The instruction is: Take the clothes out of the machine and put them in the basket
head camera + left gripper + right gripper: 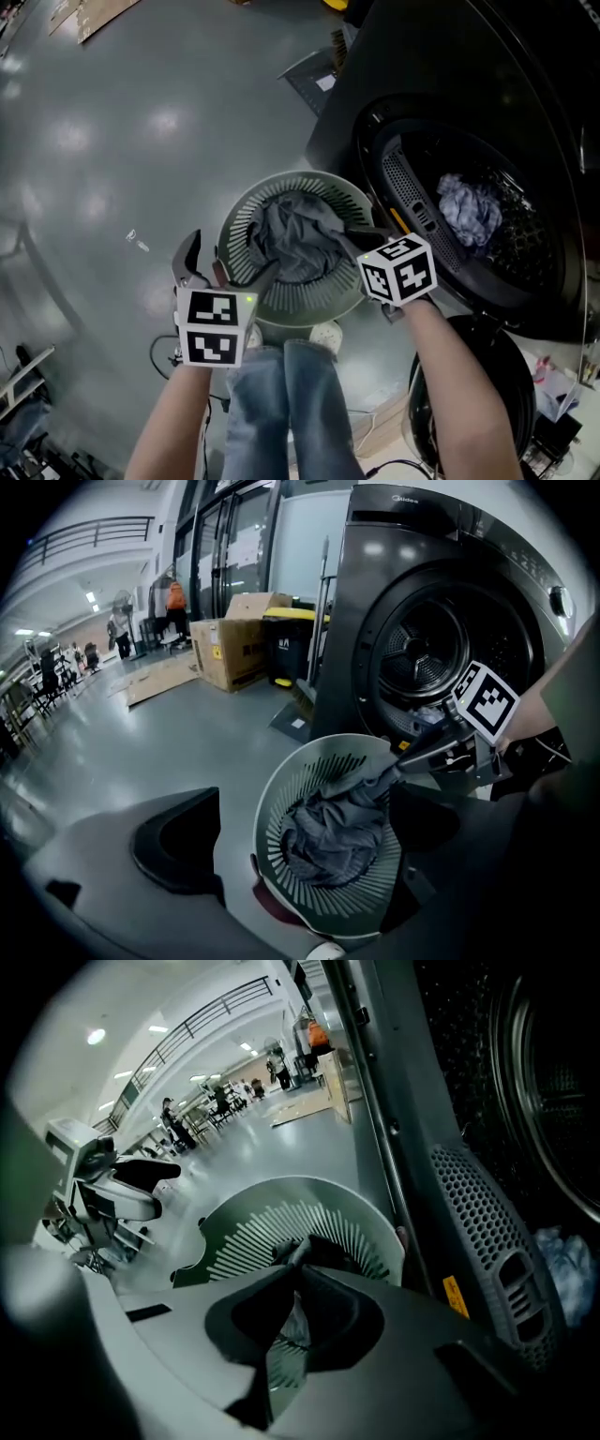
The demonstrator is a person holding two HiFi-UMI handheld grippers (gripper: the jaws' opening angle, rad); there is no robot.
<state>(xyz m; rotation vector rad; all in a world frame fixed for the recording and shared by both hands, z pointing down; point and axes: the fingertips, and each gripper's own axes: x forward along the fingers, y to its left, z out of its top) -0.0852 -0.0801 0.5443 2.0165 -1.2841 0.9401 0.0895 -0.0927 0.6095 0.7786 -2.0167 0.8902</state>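
A pale green slatted basket (239,217) (281,803) (246,1215) stands on the floor in front of the dark washing machine (441,84) (412,564). A grey garment (295,239) (337,832) lies bunched inside it. My right gripper (349,232) (298,1258) reaches over the basket's right rim, shut on an edge of the grey garment (319,1249). My left gripper (223,267) (305,841) hovers open at the basket's near-left rim, holding nothing. A blue-white patterned cloth (469,208) (565,1265) lies in the open drum.
The machine's round door (473,394) hangs open at the lower right. The person's jeans-clad legs (291,394) stand just behind the basket. Cardboard boxes (234,649) and a yellow-lidded bin (286,639) sit left of the machine. Cables trail on the grey floor (112,141).
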